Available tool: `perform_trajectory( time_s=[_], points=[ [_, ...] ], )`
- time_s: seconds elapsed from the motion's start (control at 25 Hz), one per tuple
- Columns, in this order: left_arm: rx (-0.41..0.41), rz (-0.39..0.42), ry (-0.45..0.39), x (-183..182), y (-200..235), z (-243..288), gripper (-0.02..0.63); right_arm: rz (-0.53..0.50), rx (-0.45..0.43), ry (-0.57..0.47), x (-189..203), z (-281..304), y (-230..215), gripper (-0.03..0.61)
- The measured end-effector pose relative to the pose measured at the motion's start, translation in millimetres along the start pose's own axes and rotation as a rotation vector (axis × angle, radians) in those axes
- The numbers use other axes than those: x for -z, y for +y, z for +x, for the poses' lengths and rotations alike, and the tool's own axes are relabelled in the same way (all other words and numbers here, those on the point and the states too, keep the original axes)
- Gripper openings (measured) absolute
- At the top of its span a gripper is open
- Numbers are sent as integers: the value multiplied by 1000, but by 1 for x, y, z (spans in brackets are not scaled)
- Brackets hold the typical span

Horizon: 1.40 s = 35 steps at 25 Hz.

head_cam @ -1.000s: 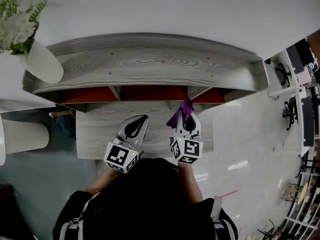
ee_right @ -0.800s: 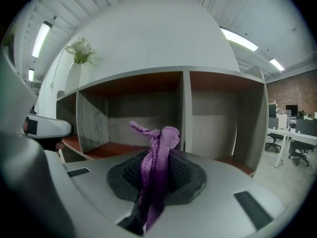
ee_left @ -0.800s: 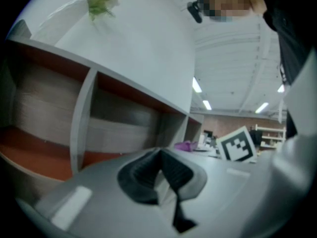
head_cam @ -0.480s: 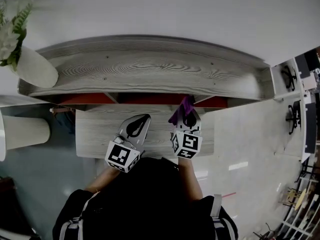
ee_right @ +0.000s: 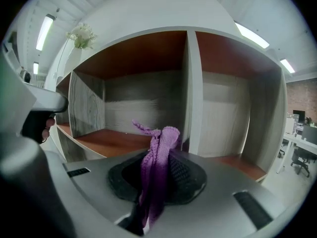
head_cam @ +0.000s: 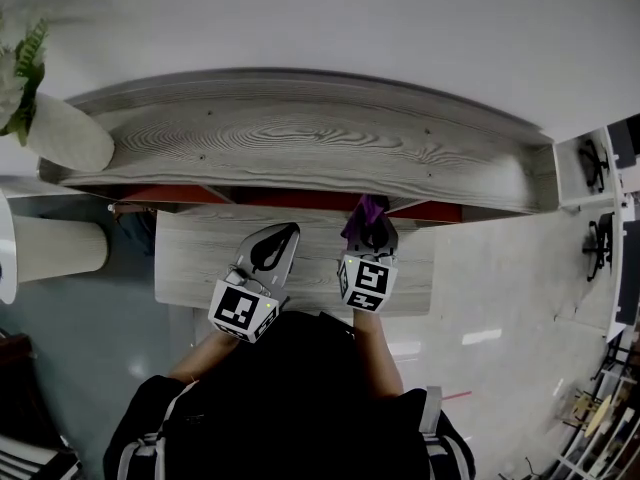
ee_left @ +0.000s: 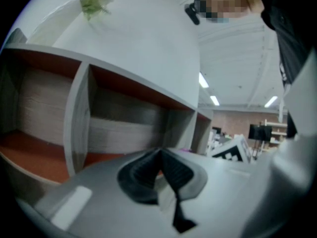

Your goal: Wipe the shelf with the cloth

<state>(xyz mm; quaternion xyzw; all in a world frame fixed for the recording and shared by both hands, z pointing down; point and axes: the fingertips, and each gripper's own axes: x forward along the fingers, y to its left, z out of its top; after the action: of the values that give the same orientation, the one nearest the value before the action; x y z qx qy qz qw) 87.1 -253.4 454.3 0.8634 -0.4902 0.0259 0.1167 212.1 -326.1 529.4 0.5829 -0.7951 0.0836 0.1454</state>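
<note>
The purple cloth [ee_right: 156,162] is pinched in the right claw [ee_right: 158,180]. The jaws clamp its bunched middle, a tuft pokes up past the tips and the rest trails back between them. Dead ahead of that claw stands the shelf [ee_right: 148,48]. Its upright divider [ee_right: 192,93] is straight in front, with an open compartment and its red-brown floor [ee_right: 111,140] ahead to the left, and another compartment to the right. No contact yet: cloth and shelf are near but apart. The left claw [ee_left: 161,175] rides alongside the right one, jaws pressed together on nothing, idle.

This looks like the approach. Next, the right claw needs to push in and lower until the cloth lies on a compartment floor, then sweep sideways. Compared with a second ago, the right claw has edged forward and the cloth now sits at the top board's front lip. The left claw has barely shifted.
</note>
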Motion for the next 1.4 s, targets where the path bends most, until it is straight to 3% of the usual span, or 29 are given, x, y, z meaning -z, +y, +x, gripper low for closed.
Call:
perform_trajectory(
  time_s=[0.24, 0.76, 1.4],
  points=[
    [-1, -9, 6, 2, -5, 5, 5, -28, -20, 0, 3, 2, 2, 49],
    [58, -15, -35, -9, 5, -15, 5, -4, 31, 7, 3, 6, 3, 49],
    [29, -20, -63, -15, 29, -45, 5, -68, 9, 78, -1, 17, 32, 49]
  ],
)
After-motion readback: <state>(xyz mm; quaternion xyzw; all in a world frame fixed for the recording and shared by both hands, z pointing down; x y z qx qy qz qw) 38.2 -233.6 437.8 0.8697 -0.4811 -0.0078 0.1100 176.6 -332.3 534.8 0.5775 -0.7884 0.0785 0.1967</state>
